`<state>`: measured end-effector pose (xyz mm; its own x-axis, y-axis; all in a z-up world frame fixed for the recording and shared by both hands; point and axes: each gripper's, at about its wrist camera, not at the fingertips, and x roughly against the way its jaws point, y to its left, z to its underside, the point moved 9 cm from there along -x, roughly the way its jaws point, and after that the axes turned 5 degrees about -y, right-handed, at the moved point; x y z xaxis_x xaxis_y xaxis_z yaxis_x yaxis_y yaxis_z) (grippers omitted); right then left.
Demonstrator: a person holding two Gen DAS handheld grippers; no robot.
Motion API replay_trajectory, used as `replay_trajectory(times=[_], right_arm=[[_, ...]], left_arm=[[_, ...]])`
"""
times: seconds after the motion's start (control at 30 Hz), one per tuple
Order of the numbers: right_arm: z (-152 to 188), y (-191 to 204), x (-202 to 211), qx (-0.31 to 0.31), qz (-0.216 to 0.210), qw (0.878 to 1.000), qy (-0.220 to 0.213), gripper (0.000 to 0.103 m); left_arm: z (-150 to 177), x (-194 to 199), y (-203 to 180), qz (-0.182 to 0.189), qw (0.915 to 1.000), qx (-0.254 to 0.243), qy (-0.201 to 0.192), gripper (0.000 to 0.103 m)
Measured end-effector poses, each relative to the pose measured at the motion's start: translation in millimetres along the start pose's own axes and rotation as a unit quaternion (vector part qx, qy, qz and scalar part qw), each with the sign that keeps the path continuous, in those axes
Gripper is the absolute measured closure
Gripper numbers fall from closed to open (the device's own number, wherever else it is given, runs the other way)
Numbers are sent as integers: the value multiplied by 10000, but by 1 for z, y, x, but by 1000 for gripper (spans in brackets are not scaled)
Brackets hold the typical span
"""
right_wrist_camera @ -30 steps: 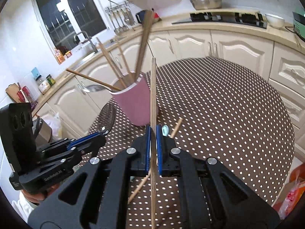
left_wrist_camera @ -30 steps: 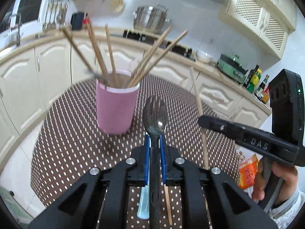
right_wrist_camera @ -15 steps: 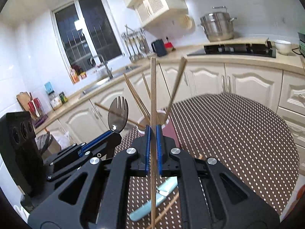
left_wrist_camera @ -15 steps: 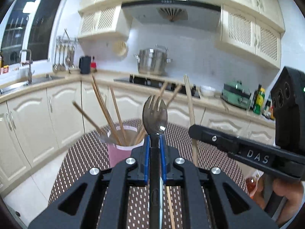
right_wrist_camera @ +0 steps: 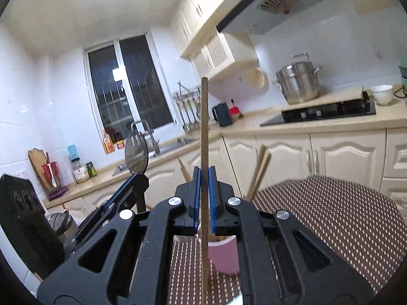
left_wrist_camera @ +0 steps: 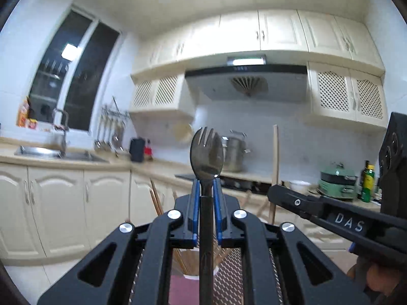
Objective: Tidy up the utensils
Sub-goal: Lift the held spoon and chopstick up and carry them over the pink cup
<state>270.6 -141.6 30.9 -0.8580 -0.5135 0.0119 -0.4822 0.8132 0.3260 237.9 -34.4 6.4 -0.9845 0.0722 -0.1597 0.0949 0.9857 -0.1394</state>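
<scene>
The left gripper (left_wrist_camera: 206,190) has its jaws pinching the handle of a dark metal spork (left_wrist_camera: 206,155), held upright with tines up. To its right, the right gripper (right_wrist_camera: 204,178) pinches a wooden chopstick (right_wrist_camera: 204,132), also upright. Below both, a pink cup (right_wrist_camera: 225,256) with more chopsticks (right_wrist_camera: 259,172) stands on the dotted surface (right_wrist_camera: 330,218).

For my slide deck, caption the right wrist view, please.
Right gripper clamps an upright chopstick above the pink cup.
</scene>
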Motion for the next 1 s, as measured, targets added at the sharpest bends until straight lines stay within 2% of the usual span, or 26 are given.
replay_trajectory(times=[0.3,0.5,0.77,1.0], right_arm=[[-13,-11,-28,-45,-170,9991,-379,96],[-19,-24,-43,-259,-313,9972,-628,96],[-16,-36,-62,-284,-398,9961,-731,96],[-17,-47,-66,-458,-470,9940,-870,96]], left_arm=[[-4,-28,4,-97,9988,295,-388,93],[-15,-31,14,-269,9938,599,-895,93],[1,-55,20,-334,9931,785,-808,93],[2,-64,40,-370,9844,1375,-1037,93]])
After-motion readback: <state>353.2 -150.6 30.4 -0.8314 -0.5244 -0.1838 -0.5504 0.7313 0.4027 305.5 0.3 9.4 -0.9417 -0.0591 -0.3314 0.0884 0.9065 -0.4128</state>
